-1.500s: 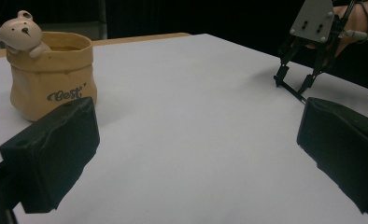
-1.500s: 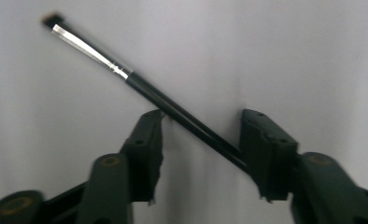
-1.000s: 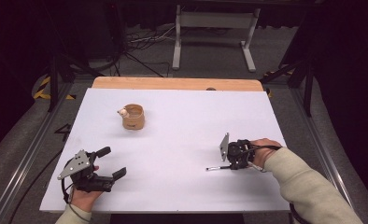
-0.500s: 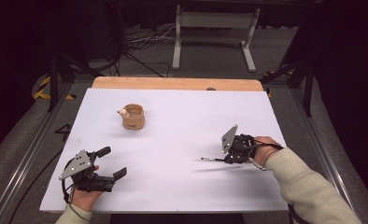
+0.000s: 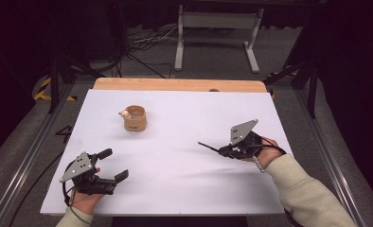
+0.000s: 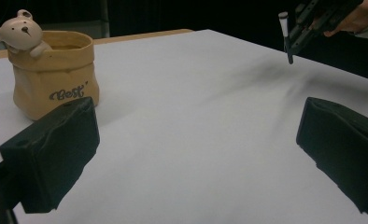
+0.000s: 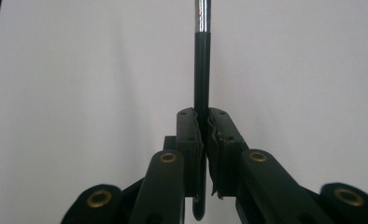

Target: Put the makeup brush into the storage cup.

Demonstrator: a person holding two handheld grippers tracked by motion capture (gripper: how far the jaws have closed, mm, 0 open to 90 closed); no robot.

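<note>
As the right gripper [image 5: 221,150], clamped on a pen [image 5: 208,147], lifts off the table [image 5: 184,118] at right, the left gripper [image 5: 110,164] waits open, lower left.

A slim black pen [image 7: 201,70] with a silver front section is lying almost level above the white desk [image 5: 175,123], sticking out leftward.

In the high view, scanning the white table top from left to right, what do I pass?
Left gripper, jaws open → tan bear pot farther back → thin black pen → right gripper, shut on the pen.
</note>
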